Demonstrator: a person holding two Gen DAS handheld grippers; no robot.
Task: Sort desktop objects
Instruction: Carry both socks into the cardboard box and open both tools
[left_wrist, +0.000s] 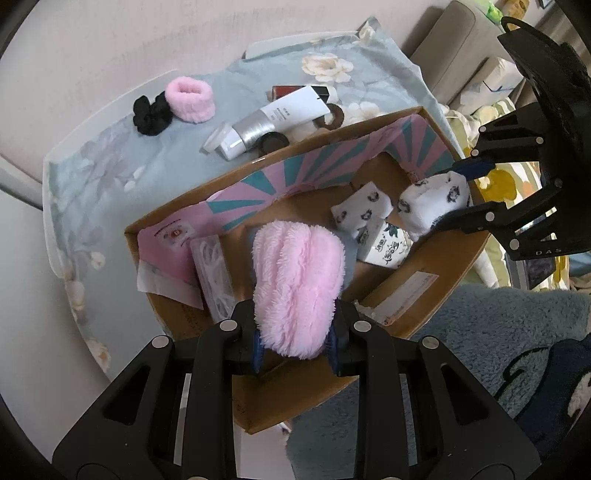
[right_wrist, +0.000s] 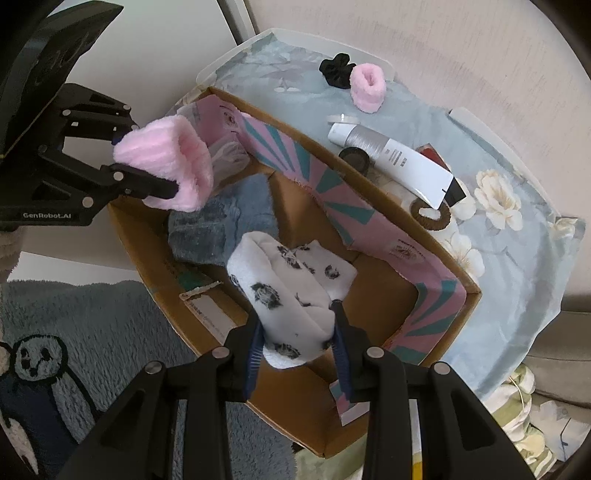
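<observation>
My left gripper (left_wrist: 295, 343) is shut on a pink fluffy wristband (left_wrist: 297, 288) and holds it over the left part of the cardboard box (left_wrist: 424, 295); the wristband also shows in the right wrist view (right_wrist: 166, 162). My right gripper (right_wrist: 299, 343) is shut on a white patterned sock (right_wrist: 288, 306) over the box's right part (right_wrist: 391, 295); the sock also shows in the left wrist view (left_wrist: 436, 201). More patterned socks (left_wrist: 364, 208) lie in the box. A grey-blue fluffy item (right_wrist: 221, 225) lies in the box under the wristband.
On the floral cloth (left_wrist: 110, 177) behind the box lie a second pink wristband (left_wrist: 190, 99), a black scrunchie (left_wrist: 149, 112), a white and silver tube (left_wrist: 277, 120), a brown hair tie (right_wrist: 430, 216), a round compact (right_wrist: 354, 157) and a small jar (left_wrist: 216, 138). A fluffy grey rug (right_wrist: 92, 314) lies below.
</observation>
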